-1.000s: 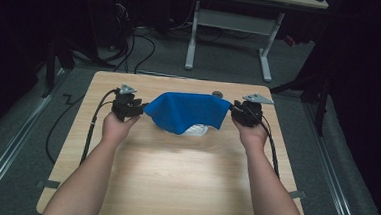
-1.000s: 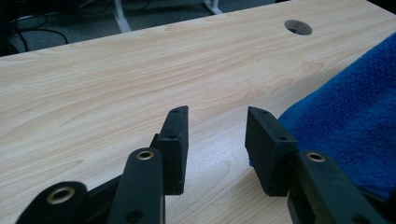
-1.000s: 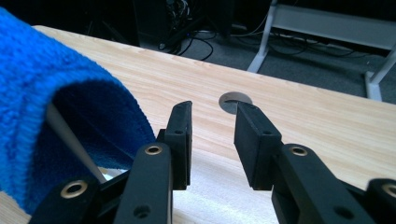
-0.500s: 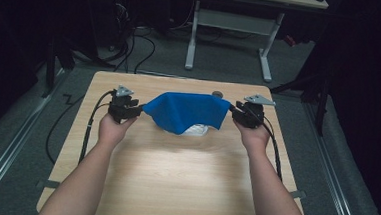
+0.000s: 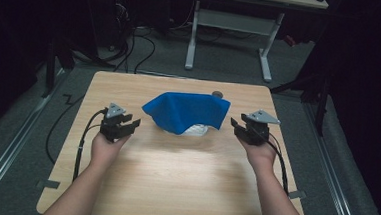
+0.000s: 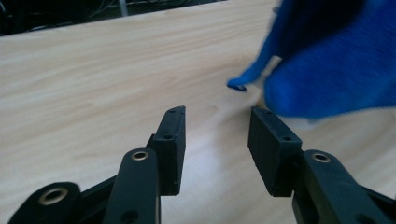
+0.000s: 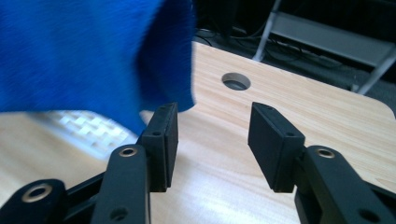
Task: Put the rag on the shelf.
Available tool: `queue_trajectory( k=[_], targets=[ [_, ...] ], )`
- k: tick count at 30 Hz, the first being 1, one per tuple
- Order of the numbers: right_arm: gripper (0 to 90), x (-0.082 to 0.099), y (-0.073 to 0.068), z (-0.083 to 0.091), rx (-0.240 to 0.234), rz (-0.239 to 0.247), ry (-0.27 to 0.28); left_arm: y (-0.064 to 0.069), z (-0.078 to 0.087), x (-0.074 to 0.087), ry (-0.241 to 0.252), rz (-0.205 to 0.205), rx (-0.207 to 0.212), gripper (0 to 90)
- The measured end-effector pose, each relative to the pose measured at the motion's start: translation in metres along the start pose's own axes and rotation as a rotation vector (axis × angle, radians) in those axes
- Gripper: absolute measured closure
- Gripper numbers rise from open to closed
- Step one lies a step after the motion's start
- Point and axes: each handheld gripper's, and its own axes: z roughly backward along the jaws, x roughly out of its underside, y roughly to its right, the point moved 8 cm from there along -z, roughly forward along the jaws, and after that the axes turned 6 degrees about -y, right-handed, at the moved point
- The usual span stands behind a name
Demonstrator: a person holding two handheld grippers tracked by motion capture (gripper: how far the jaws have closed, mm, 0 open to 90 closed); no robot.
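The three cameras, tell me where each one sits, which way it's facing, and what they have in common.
High view: above the person's side, looking forward and down at the wooden table; forearms, left tool and right tool enter from below.
Left gripper view: rides the left tool, looking along its open jaws toward the blue cloth.
Right gripper view: rides the right tool, jaws open, facing the cloth, a white object beneath it and a table hole.
Shared: all see the cloth and tabletop.

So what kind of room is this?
Probably a lab or workshop: a light wooden table on grey carpet, loose black cables on the floor, and a white-legged desk frame behind.
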Motion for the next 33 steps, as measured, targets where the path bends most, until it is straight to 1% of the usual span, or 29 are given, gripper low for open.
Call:
queue_trajectory(
  k=[1,2,3,4,5,6,8,10,11,14,17,18,19,20,21,22,23,24,25,26,27,29,30,31,33],
  targets=[
    [52.5,0.002,-0.002,0.005,0.002,0.011,0.014,0.003,0.004,0.004,0.003,-0.003,0.001,56.3],
    [50.9,0.004,-0.005,0.008,0.004,0.016,0.001,0.005,0.008,0.009,0.009,-0.004,0.003,56.2],
    [49.4,0.007,-0.012,0.017,0.000,0.052,0.019,0.008,0.012,0.014,0.013,-0.005,0.008,56.0],
    [49.4,0.007,-0.012,0.017,0.000,0.052,0.019,0.011,0.017,0.019,0.014,-0.010,0.005,56.0],
    [47.8,0.012,-0.019,0.026,0.015,0.092,0.021,0.014,0.021,0.023,0.012,-0.014,0.005,55.1],
    [47.8,0.012,-0.019,0.026,0.015,0.092,0.021,0.018,0.026,0.028,0.015,-0.019,0.005,55.1],
    [46.7,0.018,-0.028,0.034,0.013,0.108,0.026,0.026,0.036,0.036,0.024,-0.024,0.014,54.7],
    [45.4,0.023,-0.036,0.043,0.013,0.125,0.030,0.035,0.044,0.045,0.028,-0.019,0.029,54.2],
    [44.8,0.027,-0.041,0.047,0.010,0.127,0.029,0.040,0.047,0.050,0.018,-0.021,0.038,54.0],
    [43.4,0.039,-0.055,0.056,0.006,0.124,0.013,0.054,0.051,0.062,-0.015,-0.027,0.047,52.9],
    [42.0,0.052,-0.068,0.061,-0.023,0.105,-0.011,0.069,0.051,0.068,-0.025,0.012,0.076,51.6],
    [40.6,0.062,-0.075,0.061,-0.053,0.083,-0.024,0.074,0.049,0.071,-0.036,0.028,0.083,50.6],
    [40.6,0.062,-0.075,0.061,-0.053,0.083,-0.024,0.078,0.048,0.076,-0.038,0.037,0.088,50.6],
    [40.0,0.067,-0.077,0.061,-0.064,0.072,-0.025,0.083,0.045,0.081,-0.034,0.042,0.094,50.5],
    [40.2,0.086,-0.078,0.059,-0.064,0.013,-0.008,0.089,0.041,0.087,-0.060,0.035,0.106,52.7],
    [40.2,0.086,-0.078,0.059,-0.064,0.013,-0.008,0.095,0.037,0.090,-0.103,0.011,0.123,52.7],
    [45.0,0.099,-0.079,0.058,-0.064,-0.009,0.005,0.100,0.034,0.091,-0.119,-0.036,0.124,51.6],
    [44.1,0.111,-0.081,0.053,-0.085,-0.015,-0.032,0.103,0.032,0.092,-0.117,-0.080,0.108,50.5],
    [41.5,0.118,-0.083,0.049,-0.110,-0.005,-0.081,0.106,0.030,0.094,-0.128,-0.110,0.100,50.3],
    [42.9,0.119,-0.082,0.048,-0.095,0.030,-0.081,0.108,0.027,0.097,-0.147,-0.126,0.101,49.9],
    [42.8,0.119,-0.079,0.046,-0.083,0.048,-0.074,0.108,0.025,0.098,-0.161,-0.133,0.100,49.4],
    [42.1,0.118,-0.075,0.042,-0.077,0.028,-0.087,0.108,0.022,0.097,-0.164,-0.123,0.097,49.2],
    [42.0,0.117,-0.073,0.039,-0.082,0.007,-0.092,0.108,0.023,0.096,-0.151,-0.115,0.098,48.8],
    [42.0,0.116,-0.073,0.038,-0.081,0.000,-0.096,0.108,0.023,0.095,-0.145,-0.109,0.106,48.3],
    [42.0,0.117,-0.074,0.036,-0.082,0.027,-0.098,0.107,0.025,0.095,-0.141,-0.109,0.106,47.7]
  ],
)
